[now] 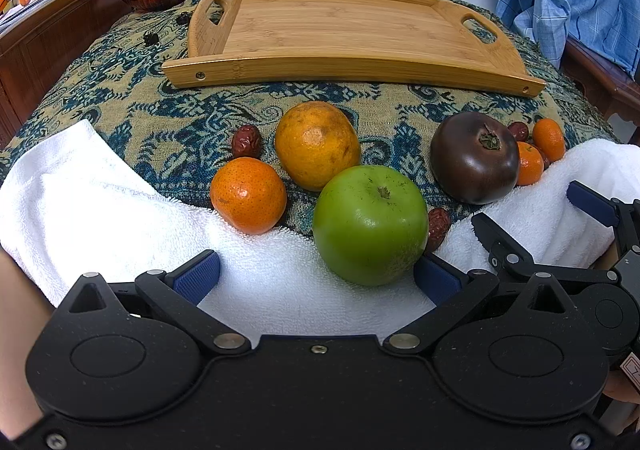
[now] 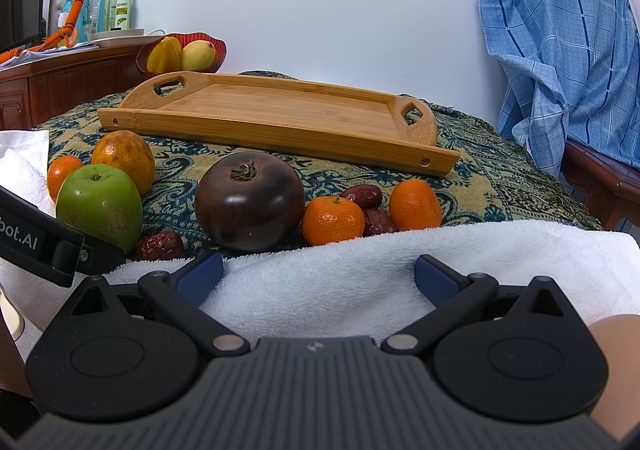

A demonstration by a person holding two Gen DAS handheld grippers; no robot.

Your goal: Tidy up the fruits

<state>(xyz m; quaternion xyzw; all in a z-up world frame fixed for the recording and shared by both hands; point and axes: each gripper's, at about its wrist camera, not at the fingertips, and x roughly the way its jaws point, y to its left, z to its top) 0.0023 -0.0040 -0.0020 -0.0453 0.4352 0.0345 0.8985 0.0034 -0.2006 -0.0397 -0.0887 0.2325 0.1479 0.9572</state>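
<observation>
On the patterned blue-and-tan cloth (image 1: 120, 98) covering the surface, I see loose fruit beside a rolled white towel (image 1: 100, 202). My left tongs (image 1: 316, 274) stand apart, empty, the round green apple (image 1: 370, 224) just ahead, near the right pad. My right tongs (image 2: 318, 274) are likewise apart over the towel, facing a dark brown persimmon-like fruit (image 2: 249, 202). Behind lies a bare bamboo tray (image 1: 340, 26).

Both wrist views look low, close across fruits toward the tray (image 1: 340, 22).
</observation>
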